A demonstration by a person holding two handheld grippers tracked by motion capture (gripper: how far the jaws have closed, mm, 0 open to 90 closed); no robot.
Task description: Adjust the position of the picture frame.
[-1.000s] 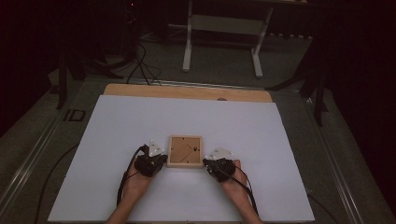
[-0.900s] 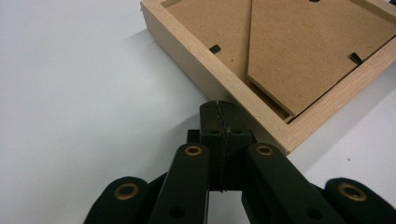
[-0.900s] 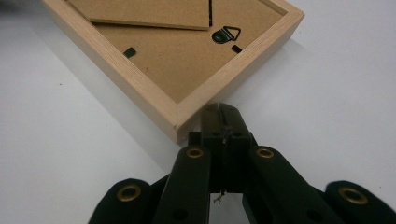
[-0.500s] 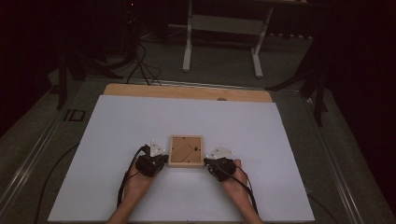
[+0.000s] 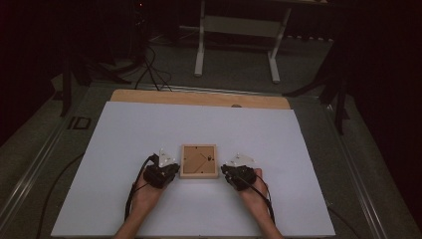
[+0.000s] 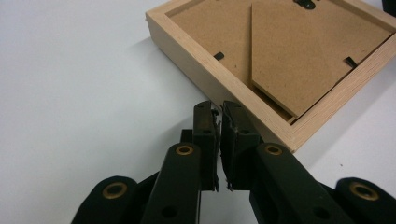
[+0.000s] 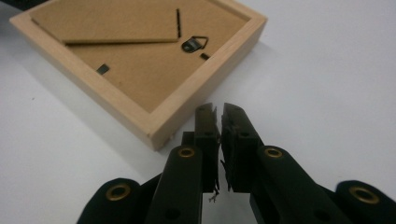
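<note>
While both grippers flank it, frame [image 5: 199,161] lies face-down on the white board [image 5: 149,124], near the person's edge.

Left gripper [image 5: 168,171] rests just beside the frame's left side, right gripper [image 5: 230,172] just beside its right. In each gripper view the jaws have just been opening: a thin slit shows between them, with nothing gripped. Left tips sit close against the wooden rim; right tips sit by a corner. Backing, stand flap and hanger [image 7: 192,45] face up.

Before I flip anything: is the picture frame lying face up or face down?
Face down: the wooden picture frame shows its brown backing board, folded stand and hanger upward.
</note>
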